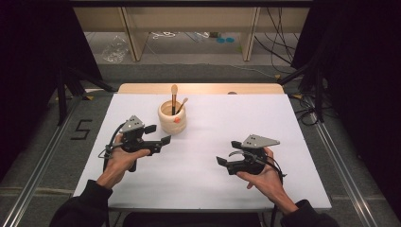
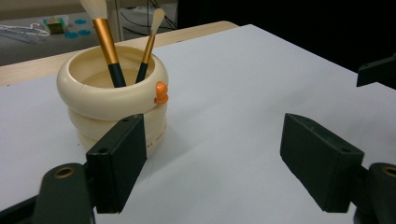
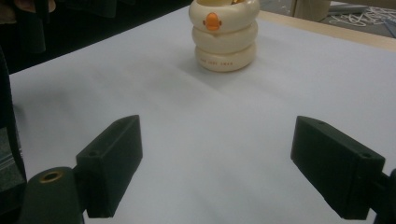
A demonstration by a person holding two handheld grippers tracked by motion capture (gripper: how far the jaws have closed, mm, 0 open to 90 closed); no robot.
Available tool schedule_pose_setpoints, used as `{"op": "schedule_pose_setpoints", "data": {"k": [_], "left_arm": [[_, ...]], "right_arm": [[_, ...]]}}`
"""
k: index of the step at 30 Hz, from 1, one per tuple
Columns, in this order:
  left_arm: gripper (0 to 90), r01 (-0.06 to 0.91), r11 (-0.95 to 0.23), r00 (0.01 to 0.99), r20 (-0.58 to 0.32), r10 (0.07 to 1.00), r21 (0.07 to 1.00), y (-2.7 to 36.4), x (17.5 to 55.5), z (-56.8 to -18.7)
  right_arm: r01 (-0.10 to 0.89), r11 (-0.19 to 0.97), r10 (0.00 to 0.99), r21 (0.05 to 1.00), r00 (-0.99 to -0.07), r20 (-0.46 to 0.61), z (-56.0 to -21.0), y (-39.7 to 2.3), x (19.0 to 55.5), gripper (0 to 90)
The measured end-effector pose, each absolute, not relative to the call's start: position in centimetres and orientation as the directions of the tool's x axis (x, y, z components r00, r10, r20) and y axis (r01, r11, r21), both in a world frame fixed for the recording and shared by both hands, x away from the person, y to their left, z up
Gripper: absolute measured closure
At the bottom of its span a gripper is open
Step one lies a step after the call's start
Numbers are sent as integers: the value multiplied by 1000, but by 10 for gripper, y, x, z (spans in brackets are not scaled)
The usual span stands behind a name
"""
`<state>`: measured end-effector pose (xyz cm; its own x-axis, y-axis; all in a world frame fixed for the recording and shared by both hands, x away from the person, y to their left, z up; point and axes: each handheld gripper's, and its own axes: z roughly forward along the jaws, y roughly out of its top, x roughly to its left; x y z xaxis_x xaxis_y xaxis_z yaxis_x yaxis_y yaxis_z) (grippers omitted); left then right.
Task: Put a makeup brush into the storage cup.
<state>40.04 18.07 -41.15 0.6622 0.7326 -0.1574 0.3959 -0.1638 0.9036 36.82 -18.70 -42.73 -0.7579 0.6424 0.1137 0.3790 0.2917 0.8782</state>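
Pot [image 2: 112, 100]: cream, smooth, soft sheen, looks like glazed ceramic or plastic; small orange glossy knob [image 2: 161, 92] on its rim. In the pot, brushes [image 2: 107, 44]: metallic gold ferrules, dark handles, pale soft bristles. Worktop [image 1: 213, 142] under the pot: white, matt, smooth; bare wood edge behind. Fingers [image 2: 119, 161]: black, matt plastic.

the left hand-held gripper [image 1: 158, 134] sits in the person's left hand [image 1: 119, 158], jaws spread wide with nothing between them, pointing right. the right hand-held gripper [image 1: 228, 152] rests in the right hand [image 1: 262, 175], jaws likewise wide and empty, pointing left.
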Motion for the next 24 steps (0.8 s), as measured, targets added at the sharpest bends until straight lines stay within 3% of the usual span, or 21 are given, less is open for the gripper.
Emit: {"op": "schedule_pose_setpoints", "data": {"k": [24], "left_arm": [[217, 353, -228, 725, -112, 680, 907, 164, 358, -430]], "right_arm": [[371, 261, 641, 891, -757, 127, -426, -186, 368, 176]]}}
